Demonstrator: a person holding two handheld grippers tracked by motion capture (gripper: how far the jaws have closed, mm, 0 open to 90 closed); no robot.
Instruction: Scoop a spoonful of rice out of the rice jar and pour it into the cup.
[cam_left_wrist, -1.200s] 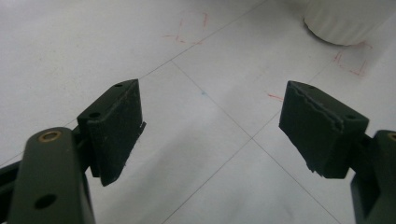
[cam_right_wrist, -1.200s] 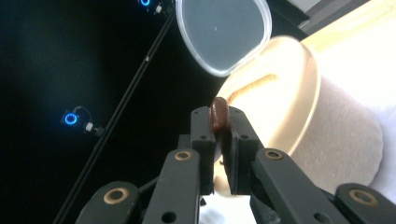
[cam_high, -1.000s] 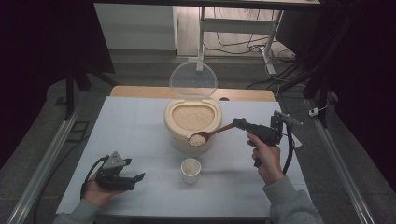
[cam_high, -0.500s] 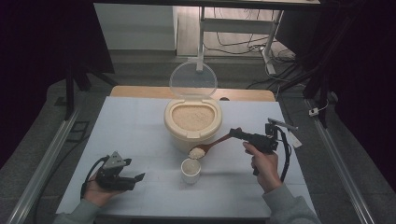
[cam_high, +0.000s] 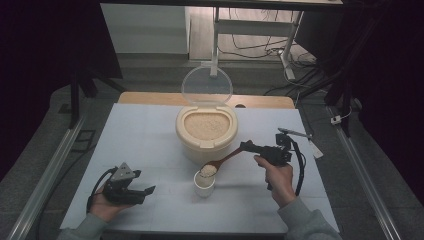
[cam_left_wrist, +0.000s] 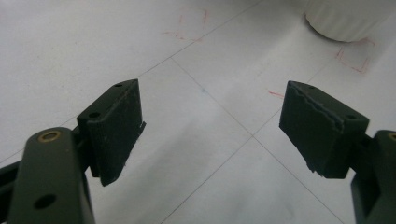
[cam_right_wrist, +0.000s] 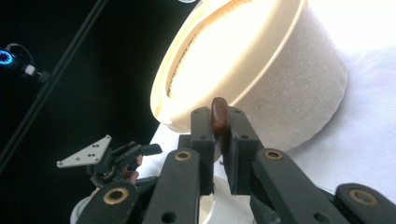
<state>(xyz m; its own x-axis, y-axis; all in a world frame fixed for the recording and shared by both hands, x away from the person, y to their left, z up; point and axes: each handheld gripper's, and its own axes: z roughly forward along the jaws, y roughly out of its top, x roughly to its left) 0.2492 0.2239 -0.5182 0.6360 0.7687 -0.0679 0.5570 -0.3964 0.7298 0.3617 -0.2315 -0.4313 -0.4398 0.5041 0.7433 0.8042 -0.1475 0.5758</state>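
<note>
A cream tub of rice (cam_high: 205, 132) stands mid-table, its clear lid (cam_high: 206, 86) tipped up behind it. My right gripper (cam_high: 247, 146) is shut on the handle of a wooden spoon (cam_high: 225, 161). The spoon's bowl carries rice and hangs tilted just over a small white cup (cam_high: 204, 184) in front of the tub. In the right gripper view the spoon handle (cam_right_wrist: 218, 114) is edge-on between the jaws of the right gripper (cam_right_wrist: 218, 126), with the tub (cam_right_wrist: 261, 79) behind. My left gripper (cam_high: 145, 192) rests open on the table at front left. It (cam_left_wrist: 210, 126) holds nothing, and the cup's base (cam_left_wrist: 345, 18) lies ahead.
The white table top (cam_high: 140, 140) has a wooden strip (cam_high: 150, 98) along its far edge. Metal rails (cam_high: 50, 175) run down both sides of the table. Dark floor with cables and a stand's legs (cam_high: 280, 45) lies beyond.
My right gripper has carried the rice-laden spoon from the tub's rim down and toward me, to just over the white cup. The left gripper has stayed put.
</note>
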